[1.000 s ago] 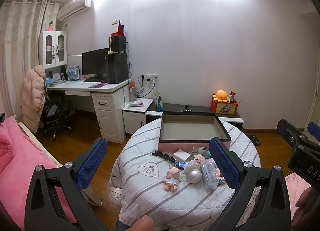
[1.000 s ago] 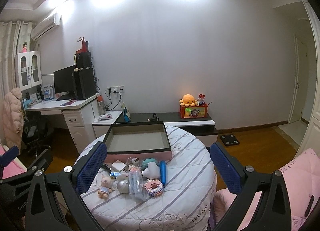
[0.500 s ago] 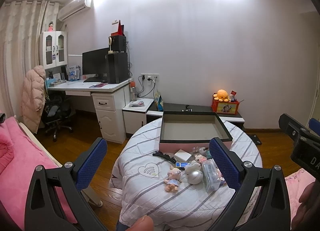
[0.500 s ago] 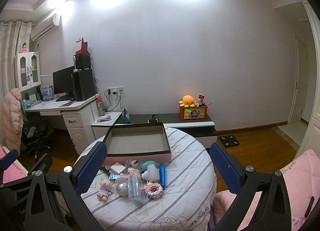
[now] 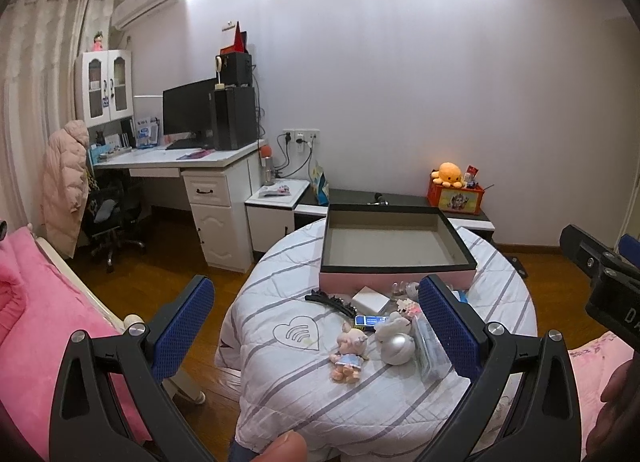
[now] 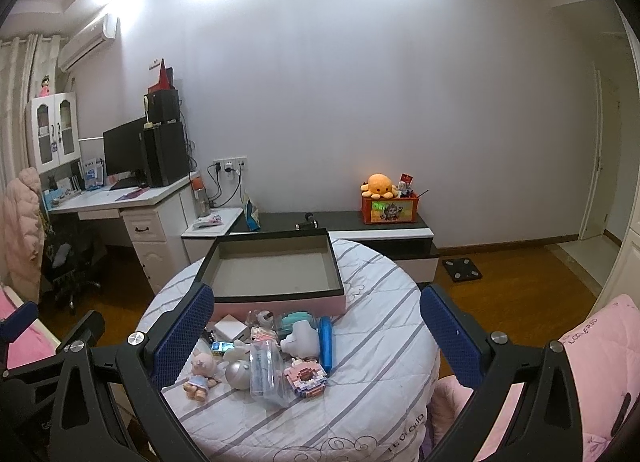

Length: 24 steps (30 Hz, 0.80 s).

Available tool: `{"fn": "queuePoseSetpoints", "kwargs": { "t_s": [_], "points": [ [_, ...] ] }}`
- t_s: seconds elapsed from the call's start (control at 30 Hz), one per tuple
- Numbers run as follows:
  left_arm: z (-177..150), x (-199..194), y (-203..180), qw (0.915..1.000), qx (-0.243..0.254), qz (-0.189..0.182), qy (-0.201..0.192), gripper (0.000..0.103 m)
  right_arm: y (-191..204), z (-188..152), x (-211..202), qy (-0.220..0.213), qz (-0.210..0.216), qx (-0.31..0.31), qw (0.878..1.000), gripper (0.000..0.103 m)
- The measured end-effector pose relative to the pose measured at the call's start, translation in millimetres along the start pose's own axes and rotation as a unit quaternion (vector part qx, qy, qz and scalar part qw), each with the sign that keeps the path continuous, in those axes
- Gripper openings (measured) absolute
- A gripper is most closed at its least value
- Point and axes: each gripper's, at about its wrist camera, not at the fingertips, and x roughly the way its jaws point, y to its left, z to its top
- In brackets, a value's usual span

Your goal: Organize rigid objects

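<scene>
A round table with a striped white cover point(image 5: 280, 366) point(image 6: 380, 394) holds an empty pink box with a black rim point(image 5: 396, 246) point(image 6: 276, 266). In front of the box lies a pile of small things: a small doll point(image 5: 350, 350) point(image 6: 200, 370), a silver ball point(image 5: 398, 348) point(image 6: 238, 374), a white square box point(image 5: 371, 299) point(image 6: 230, 328), a black hair clip point(image 5: 332, 300), a clear plastic case point(image 6: 266, 370), a pink block figure point(image 6: 306, 376) and a blue tube point(image 6: 326, 344). My left gripper point(image 5: 316, 322) and right gripper point(image 6: 316, 334) are both open and empty, held back from the table.
A white desk with a monitor point(image 5: 188, 114) stands at the left. A low black and white cabinet point(image 6: 360, 230) with an orange plush point(image 6: 378, 186) runs along the far wall. A pink bed point(image 5: 32, 322) is at the left, a pink cushion point(image 6: 600, 362) at the right.
Both views have shifted only slightly; the table sits a little lower and nearer in frame. Both grippers stay open and empty.
</scene>
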Motion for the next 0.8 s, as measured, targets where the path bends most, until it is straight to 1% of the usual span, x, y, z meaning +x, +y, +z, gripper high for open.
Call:
{"fn": "queuePoseSetpoints", "kwargs": {
  "t_s": [0.13, 0.27, 0.43, 0.67, 0.8],
  "points": [
    [1.6, 6.4, -0.6, 1.0, 0.001, -0.003, -0.004, 0.103, 0.2, 0.6, 8.8, 0.005, 0.0, -0.001, 1.0, 0.103],
    [-2.6, 19.9, -0.9, 1.0, 0.003, -0.001, 0.005, 0.103, 0.3, -1.0, 19.4, 0.013, -0.002, -0.003, 1.0, 0.103],
    [-17.7, 50.8, 0.3, 0.9993, 0.011, 0.003, 0.035, 0.103, -3.2, -14.9, 45.9, 0.046, -0.007, -0.006, 0.999, 0.103],
    [-43.2, 90.2, 4.4, 0.9963, 0.009, 0.0, 0.085, 0.103, -11.4, -42.6, 88.1, 0.104, 0.002, -0.007, 0.995, 0.103],
    [-58.0, 110.3, 0.9, 0.9938, 0.014, -0.005, 0.111, 0.103, -11.8, -54.1, 104.6, 0.126, 0.013, -0.013, 0.992, 0.103]
  ]
}}
